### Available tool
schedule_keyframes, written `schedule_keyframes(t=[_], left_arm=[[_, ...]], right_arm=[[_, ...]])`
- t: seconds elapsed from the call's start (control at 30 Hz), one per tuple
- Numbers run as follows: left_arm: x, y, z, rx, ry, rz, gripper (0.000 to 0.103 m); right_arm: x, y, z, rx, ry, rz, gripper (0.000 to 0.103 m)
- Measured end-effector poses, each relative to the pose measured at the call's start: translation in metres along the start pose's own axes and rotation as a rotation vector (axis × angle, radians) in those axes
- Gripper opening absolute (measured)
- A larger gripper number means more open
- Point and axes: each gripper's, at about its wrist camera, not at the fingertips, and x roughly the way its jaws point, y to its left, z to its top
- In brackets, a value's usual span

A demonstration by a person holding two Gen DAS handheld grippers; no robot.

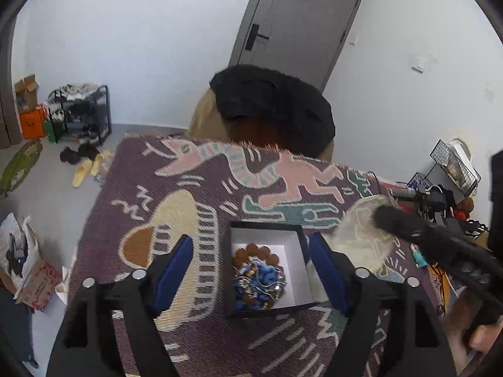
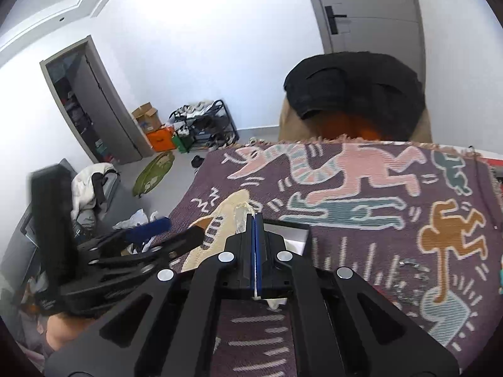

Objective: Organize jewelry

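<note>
You are working over a purple woven blanket (image 1: pixel 195 188) patterned with pink, teal and cream figures, which is covering the surface. Beyond its far edge, at about 12 o'clock in the left wrist view, a chair draped with a black garment (image 1: pixel 273 106) is standing in front of a grey door (image 1: pixel 301 25). At 9 to 10 o'clock a shoe rack (image 1: pixel 85 113) is sitting against the white wall beside an orange box (image 1: pixel 31 122), with slippers (image 1: pixel 85 169) lying on the grey floor. At 3 o'clock a wire basket (image 1: pixel 456 163) and a tangle of small items are crowding the blanket's edge.

Your left gripper (image 1: pixel 251 270) is standing with its blue-padded fingers well apart, clamping nothing. The black box (image 1: pixel 234 282), white inside, is lying on the blanket between them, apart from both pads. Inside it the jewelry (image 1: pixel 257 276), brown beads and blue pieces with chain, is sitting heaped toward the left side.

Your right gripper (image 2: pixel 255 220) is pressed together on a sheer, pale pouch (image 1: pixel 364 229), whose thin fabric is showing between the pads in the right wrist view. In the left wrist view it is hanging at about 3 o'clock of the box, just beside its far right corner.
</note>
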Motion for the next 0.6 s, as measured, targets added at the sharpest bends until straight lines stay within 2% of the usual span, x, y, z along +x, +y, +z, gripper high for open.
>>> schedule_keyframes(t=[0.13, 0.2, 0.23, 0.27, 0.33, 0.43, 0.6], left_arm=[[-0.005, 0.011, 0.001, -0.016, -0.003, 0.016, 0.078], [-0.008, 0.016, 0.001, -0.022, -0.004, 0.029, 0.086], [-0.010, 0.016, 0.001, -0.022, -0.008, 0.031, 0.091], [-0.013, 0.016, 0.000, -0.018, -0.016, 0.032, 0.093], [-0.019, 0.014, 0.000, -0.009, -0.032, 0.023, 0.095], [-0.023, 0.008, 0.001, -0.006, -0.038, 0.036, 0.095], [-0.027, -0.007, 0.000, -0.003, -0.051, 0.017, 0.095]], right_arm=[[0.028, 0.005, -0.005, 0.023, 0.070, 0.040, 0.003], [0.040, 0.001, -0.009, 0.053, 0.129, 0.044, 0.018], [0.040, -0.002, -0.011, 0.069, 0.132, 0.037, 0.047], [0.037, -0.005, -0.013, 0.085, 0.115, 0.034, 0.068], [0.024, -0.011, -0.017, 0.102, 0.070, 0.019, 0.080], [0.006, -0.021, -0.025, 0.138, 0.042, 0.048, 0.080], [-0.021, -0.047, -0.035, 0.217, -0.014, 0.025, 0.084]])
